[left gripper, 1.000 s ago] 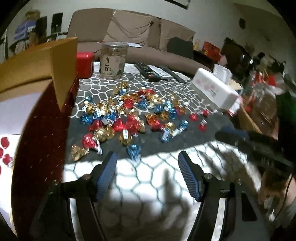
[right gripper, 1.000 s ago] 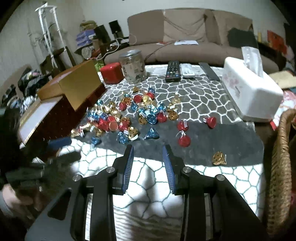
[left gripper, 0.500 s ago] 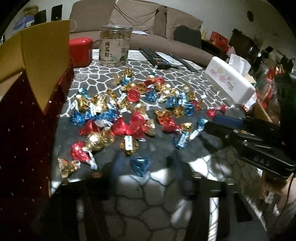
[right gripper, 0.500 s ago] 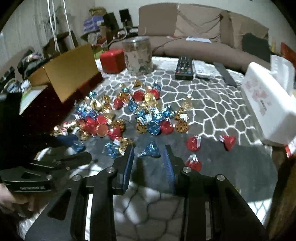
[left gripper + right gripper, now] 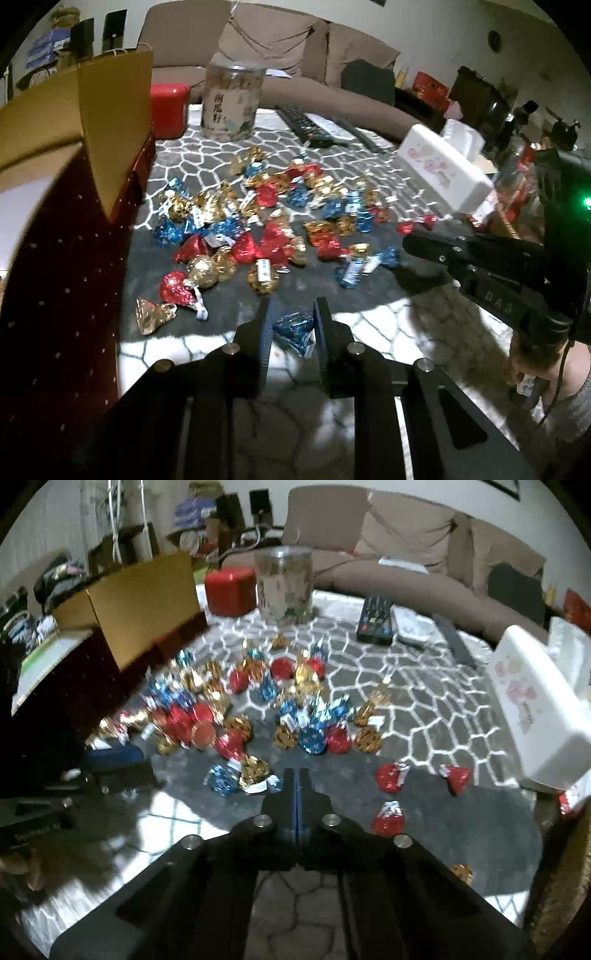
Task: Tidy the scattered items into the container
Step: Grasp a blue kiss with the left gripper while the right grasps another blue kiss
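Left wrist view: a blue foil-wrapped chocolate sits on the counter right between the pads of the left tongs, which have just been closing and now pinch it from both sides. It is the nearest piece of the scatter, at 6 o'clock of the main heap of red, gold and blue candies, which spreads toward 12 o'clock. Its pointed end leans toward 5 o'clock, so its long axis runs roughly along the tongs, not across them. The open red box with gold flaps, judged to be the container, stands at 9 o'clock, just beside the left tongs, so the left hand is the nearer one for the drop.

The right tongs have just closed and are pressed together with nothing visible between them; a gold candy and a blue one lie just at their 9 o'clock, untouched. In the left view they reach in from 3 o'clock.
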`<action>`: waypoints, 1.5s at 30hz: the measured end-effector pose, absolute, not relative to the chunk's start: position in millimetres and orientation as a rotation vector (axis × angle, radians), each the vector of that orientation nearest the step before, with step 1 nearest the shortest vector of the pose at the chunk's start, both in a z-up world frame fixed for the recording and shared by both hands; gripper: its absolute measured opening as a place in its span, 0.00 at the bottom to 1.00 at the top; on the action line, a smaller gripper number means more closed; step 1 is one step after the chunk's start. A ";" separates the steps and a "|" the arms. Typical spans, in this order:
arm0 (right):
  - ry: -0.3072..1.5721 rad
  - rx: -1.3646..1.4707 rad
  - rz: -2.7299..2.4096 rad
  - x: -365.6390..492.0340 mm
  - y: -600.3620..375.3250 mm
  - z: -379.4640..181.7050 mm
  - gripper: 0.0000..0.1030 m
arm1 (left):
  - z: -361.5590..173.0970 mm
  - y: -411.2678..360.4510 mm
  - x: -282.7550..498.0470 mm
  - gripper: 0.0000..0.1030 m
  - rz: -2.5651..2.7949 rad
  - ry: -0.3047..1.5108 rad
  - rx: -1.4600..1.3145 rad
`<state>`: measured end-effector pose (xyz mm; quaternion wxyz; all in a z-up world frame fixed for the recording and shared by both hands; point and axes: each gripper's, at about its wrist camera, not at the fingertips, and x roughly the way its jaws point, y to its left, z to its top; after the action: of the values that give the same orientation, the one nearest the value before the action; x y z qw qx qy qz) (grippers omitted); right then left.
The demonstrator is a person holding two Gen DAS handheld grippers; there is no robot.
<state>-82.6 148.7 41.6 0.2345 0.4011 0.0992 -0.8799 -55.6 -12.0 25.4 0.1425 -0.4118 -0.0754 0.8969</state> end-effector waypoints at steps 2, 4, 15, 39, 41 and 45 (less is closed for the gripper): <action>0.234 1.098 -2.410 -76.8 152.7 49.1 0.01 | 35.5 -13.2 -47.6 0.21 2.572 -0.237 -1.174; 0.194 1.095 -2.407 -70.8 157.7 56.8 0.01 | 45.8 -16.1 -41.1 0.21 2.561 -0.268 -1.162; 0.195 1.120 -2.435 -48.3 166.5 92.6 0.06 | 134.7 -80.2 -4.4 0.21 2.596 -0.383 -1.032; 0.481 1.206 -2.270 -93.9 126.6 25.3 0.19 | 149.4 -193.9 -26.2 0.21 2.607 -0.647 -0.992; 0.429 1.173 -2.276 -85.8 130.7 40.3 0.19 | 160.1 -200.0 -30.3 0.21 2.622 -0.612 -0.990; 0.322 1.100 -2.275 -76.0 129.9 76.6 0.19 | 172.6 -205.7 -45.9 0.21 2.660 -0.529 -0.994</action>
<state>-76.0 129.9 76.6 0.2929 0.4130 0.1208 -0.8539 -45.9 -205.7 172.6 0.1260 -0.3414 -0.1818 0.9135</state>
